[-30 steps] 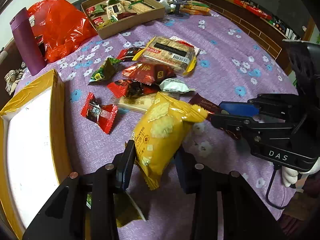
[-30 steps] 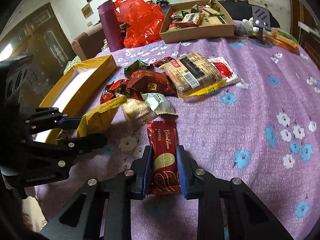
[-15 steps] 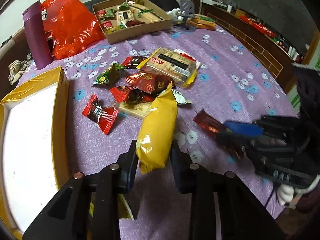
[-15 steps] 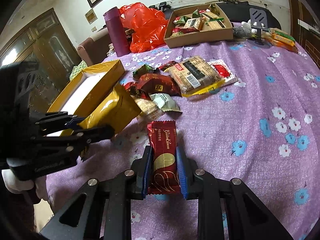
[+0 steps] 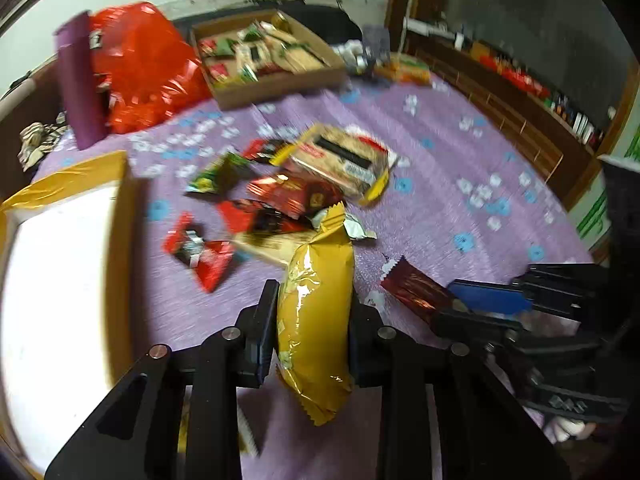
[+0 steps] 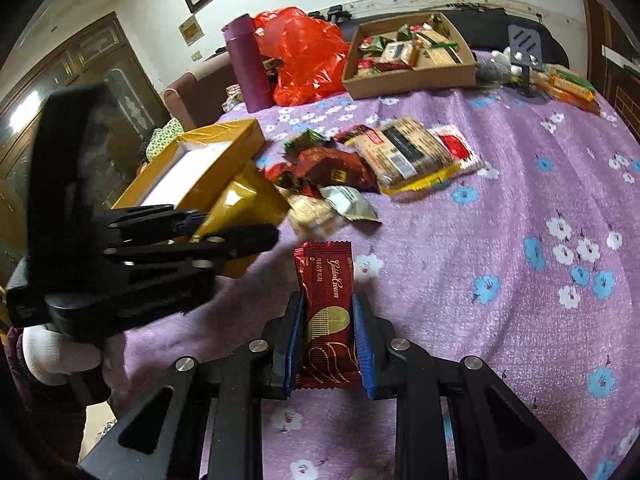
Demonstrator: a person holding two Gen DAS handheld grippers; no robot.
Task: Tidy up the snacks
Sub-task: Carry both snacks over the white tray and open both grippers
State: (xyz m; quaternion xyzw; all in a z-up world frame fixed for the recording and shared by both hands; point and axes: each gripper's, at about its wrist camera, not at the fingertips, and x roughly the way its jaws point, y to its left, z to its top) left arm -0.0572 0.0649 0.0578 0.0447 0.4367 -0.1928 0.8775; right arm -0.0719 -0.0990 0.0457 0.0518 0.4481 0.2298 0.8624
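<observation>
Now the left gripper [image 5: 312, 344], having turned the puffy yellow foil snack bag [image 5: 316, 320] edge-on, grasps it above the purple floral tablecloth [image 5: 440, 208]; the right gripper [image 6: 327, 344] clasps a dark-red wafer bar wrapper [image 6: 328, 312], so both are ready for the yellow-rimmed white box [image 5: 120, 208].

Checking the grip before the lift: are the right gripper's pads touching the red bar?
Touching. The right wrist view shows both blue pads pressed against the red bar's edges, no gap.

My left tongs [image 5: 312, 332] are pinching tight on the yellow snack bag [image 5: 316, 320], low in the frame's centre and tilting downward. My right tongs [image 6: 326, 340] are clamping the dark red bar [image 6: 328, 312] at bottom centre. My white-gloved hand [image 6: 52, 356] is gripping the left handle at lower left.
</observation>
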